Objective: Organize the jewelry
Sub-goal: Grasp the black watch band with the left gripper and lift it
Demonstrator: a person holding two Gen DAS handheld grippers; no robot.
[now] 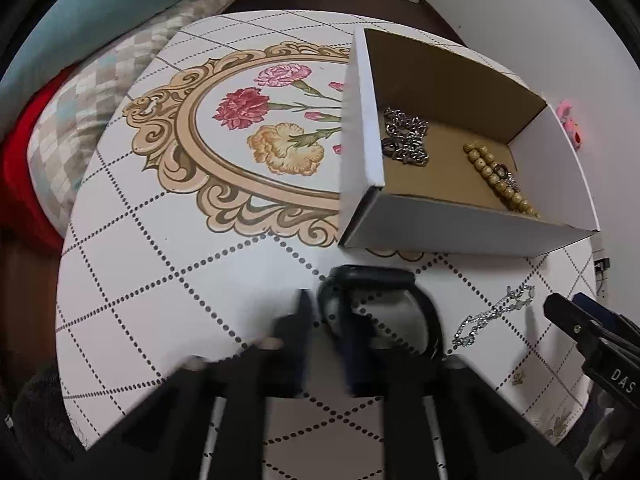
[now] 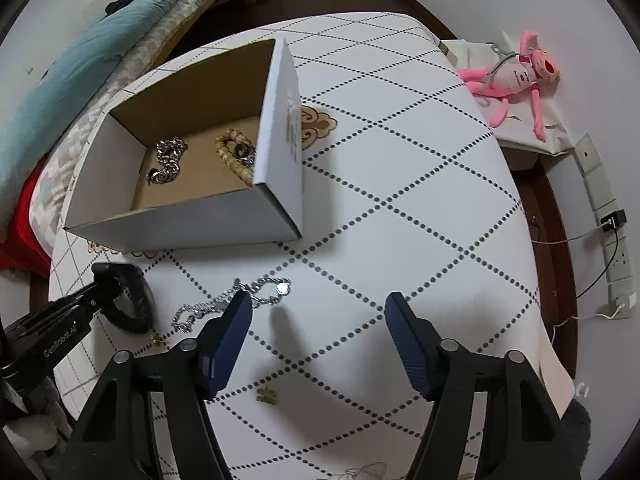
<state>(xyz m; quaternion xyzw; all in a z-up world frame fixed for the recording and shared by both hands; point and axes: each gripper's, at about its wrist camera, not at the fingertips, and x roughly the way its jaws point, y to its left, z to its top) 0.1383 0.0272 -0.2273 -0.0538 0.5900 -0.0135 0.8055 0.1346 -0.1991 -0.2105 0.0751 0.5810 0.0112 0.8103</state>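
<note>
Box (image 2: 192, 220) (open-topped) — chain (image 2: 228, 304) nearby.

A white table (image 2: 420, 208) with a grid of dotted diagonal lines carries everything; a gold scrolled frame around printed carnations fills its middle in the left wrist view. An open white cardboard box (image 2: 192, 220) stands on it toward the far side. Nearer, a silver chain (image 2: 224, 304) lies loose on the surface, and just left of it a black watch (image 2: 132, 300) rests on the tabletop. The right half of the table shows only the printed pattern.
</note>
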